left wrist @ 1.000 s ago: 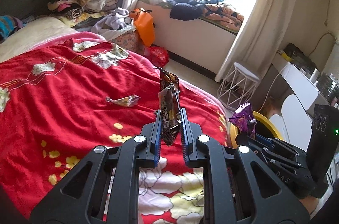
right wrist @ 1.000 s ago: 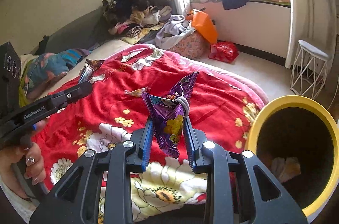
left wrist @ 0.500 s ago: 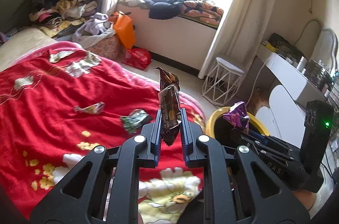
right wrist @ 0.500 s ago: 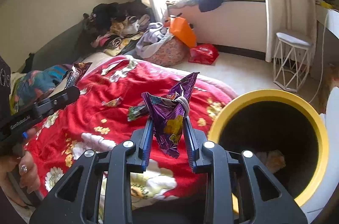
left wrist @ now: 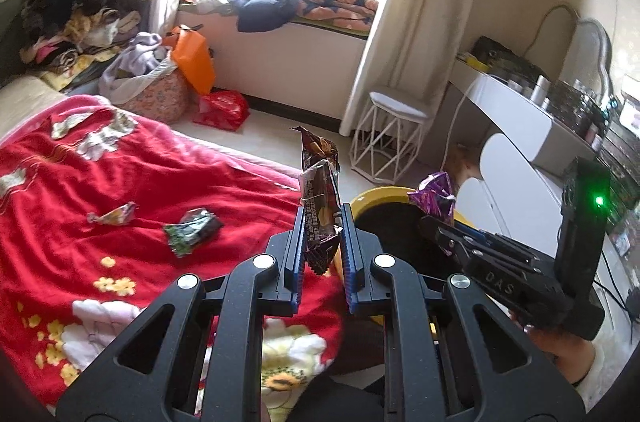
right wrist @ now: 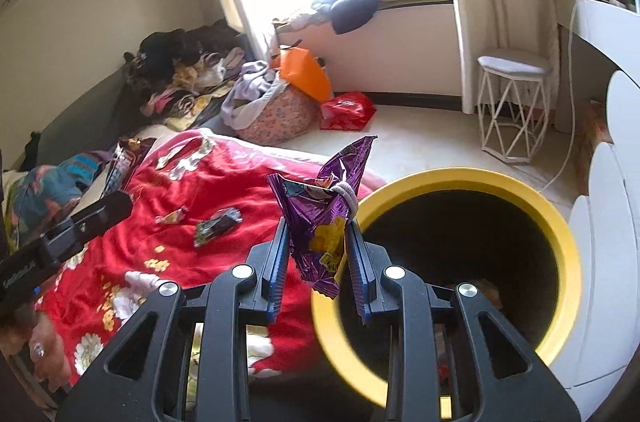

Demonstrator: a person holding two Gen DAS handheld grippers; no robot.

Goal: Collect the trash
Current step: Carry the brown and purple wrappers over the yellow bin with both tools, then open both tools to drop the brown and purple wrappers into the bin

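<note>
- Two wrappers in my tongs: left tongs (left wrist: 322,236) pinch brown wrapper (left wrist: 319,198); right tongs (right wrist: 318,246) pinch purple wrapper (right wrist: 320,222), beside yellow bin (right wrist: 560,222).
- Two scraps left on bed (left wrist: 60,182): green wrapper (left wrist: 192,228), pale wrapper (left wrist: 112,216).

Left tool (left wrist: 320,234): black open-frame arms, silver screws, blue ribbed pads. Right tool (right wrist: 320,246): identical build; at the left view's right edge it shows "DAS" lettering, a green LED and a white sleeve (left wrist: 592,374).

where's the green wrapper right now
The green wrapper lies on the red blanket left of the left gripper, just right of a small pale wrapper.
</note>
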